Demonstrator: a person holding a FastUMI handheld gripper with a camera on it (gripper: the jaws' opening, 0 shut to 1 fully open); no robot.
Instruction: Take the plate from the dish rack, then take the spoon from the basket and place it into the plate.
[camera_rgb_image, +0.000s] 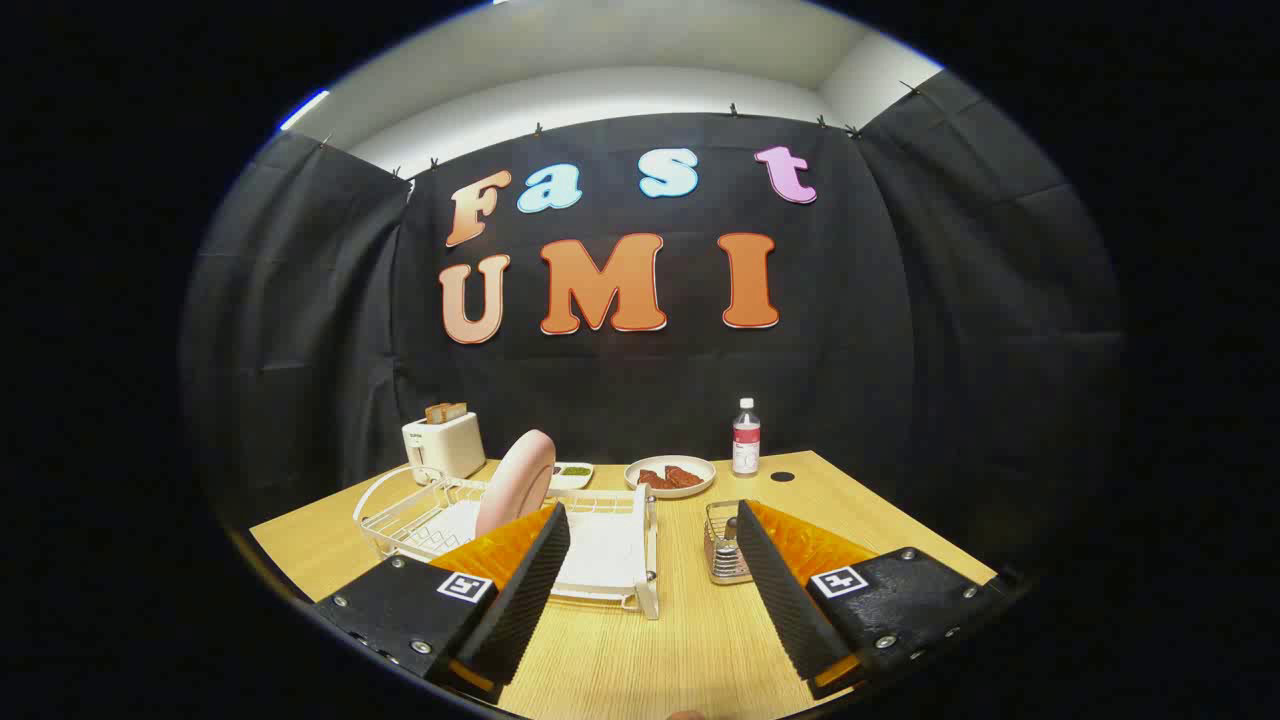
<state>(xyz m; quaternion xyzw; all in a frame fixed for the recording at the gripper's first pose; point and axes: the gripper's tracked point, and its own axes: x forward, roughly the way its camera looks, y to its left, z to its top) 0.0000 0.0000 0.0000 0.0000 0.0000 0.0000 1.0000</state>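
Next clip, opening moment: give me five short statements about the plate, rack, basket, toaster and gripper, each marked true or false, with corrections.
1. The pink plate stands on edge in the dish rack. True.
2. The gripper is shut on the plate. False: its fingers are spread open with nothing between them but bare table.
3. The metal basket stands beside the rack, just ahead of one finger. True.
4. The toaster is empty. False: bread sticks up from its slots.
5. The bottle lies on its side. False: it stands upright near the dish of food.
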